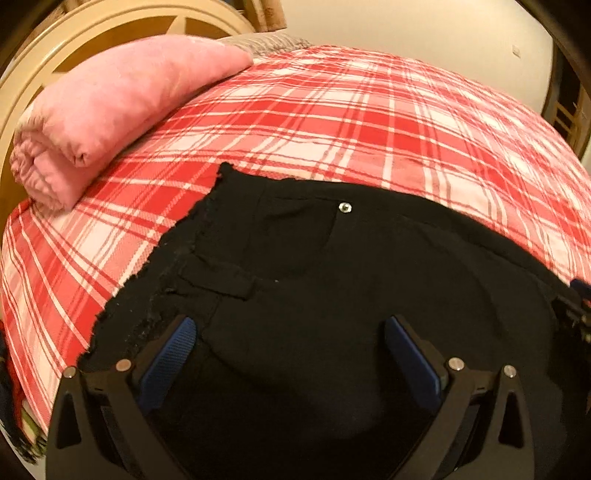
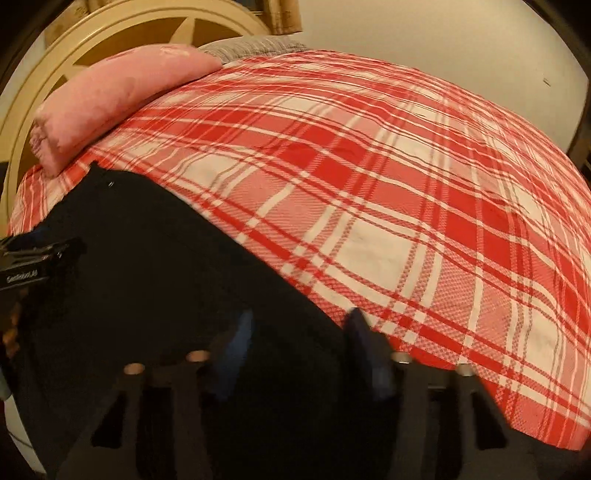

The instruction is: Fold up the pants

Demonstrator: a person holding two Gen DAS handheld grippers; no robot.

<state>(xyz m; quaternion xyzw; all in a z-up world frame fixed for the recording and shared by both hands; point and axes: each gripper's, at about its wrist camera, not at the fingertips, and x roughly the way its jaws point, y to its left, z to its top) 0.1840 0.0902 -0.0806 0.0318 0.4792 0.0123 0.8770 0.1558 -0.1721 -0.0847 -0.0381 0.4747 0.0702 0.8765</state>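
Black pants (image 1: 332, 266) lie flat on a red and white plaid bed cover (image 1: 332, 122). Their frayed waistband with a belt loop and a silver rivet (image 1: 345, 207) is toward the left. My left gripper (image 1: 290, 328) is open, its blue pads just above the waist area with nothing between them. My right gripper (image 2: 299, 325) is open over the far edge of the pants (image 2: 166, 277), its right finger at the boundary with the plaid cover (image 2: 406, 221). The left gripper's body shows at the left edge of the right wrist view (image 2: 33, 258).
A folded pink blanket (image 1: 110, 103) lies at the head of the bed, left of the pants. A cream wooden headboard (image 1: 92, 29) stands behind it. A pale wall is beyond the bed. Wooden furniture (image 1: 569, 114) stands at the far right.
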